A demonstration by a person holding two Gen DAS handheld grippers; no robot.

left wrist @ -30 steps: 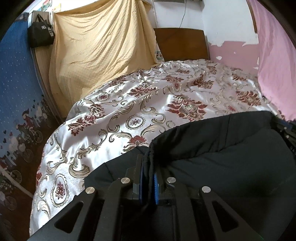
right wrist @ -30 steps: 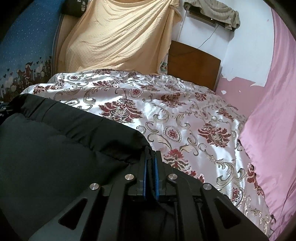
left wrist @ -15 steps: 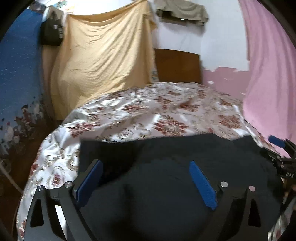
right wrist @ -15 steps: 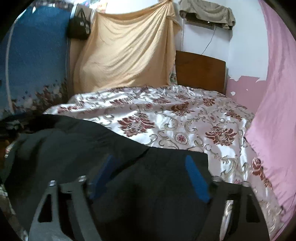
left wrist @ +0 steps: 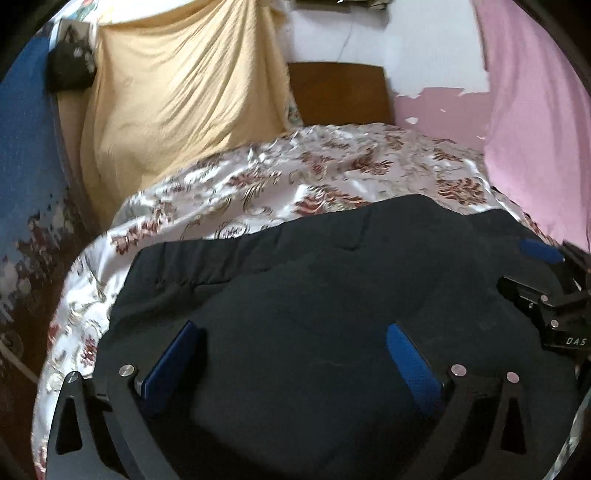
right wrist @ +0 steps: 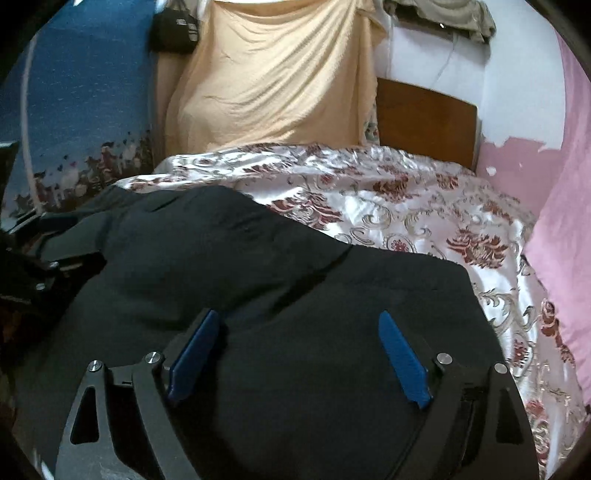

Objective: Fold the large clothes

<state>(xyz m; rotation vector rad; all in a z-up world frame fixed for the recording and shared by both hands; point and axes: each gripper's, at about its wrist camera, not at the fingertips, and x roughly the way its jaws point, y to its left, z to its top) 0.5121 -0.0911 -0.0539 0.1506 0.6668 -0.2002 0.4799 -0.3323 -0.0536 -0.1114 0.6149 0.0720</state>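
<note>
A large black garment [left wrist: 314, 295] lies folded over on the floral satin bedspread [left wrist: 258, 184]; it also fills the near part of the right wrist view [right wrist: 258, 277]. My left gripper [left wrist: 291, 336] is open above the garment's left half, its blue pads [left wrist: 173, 365] wide apart and empty. My right gripper [right wrist: 297, 332] is open above the garment's right half, holding nothing. The right gripper also shows at the right edge of the left wrist view [left wrist: 546, 280]. The left gripper's body shows at the left edge of the right wrist view [right wrist: 44, 254].
The bedspread [right wrist: 424, 210] stretches beyond the garment to a wooden headboard [left wrist: 340, 92]. A yellow cloth [left wrist: 177, 110] hangs at the back left, a pink curtain [left wrist: 535, 129] on the right. A blue patterned wall hanging [right wrist: 74, 110] and a black bag [right wrist: 173, 29] are left.
Both grippers were shut on the black garment's edge one second ago. They have since opened, let it drop onto the bed, and drawn back and up.
</note>
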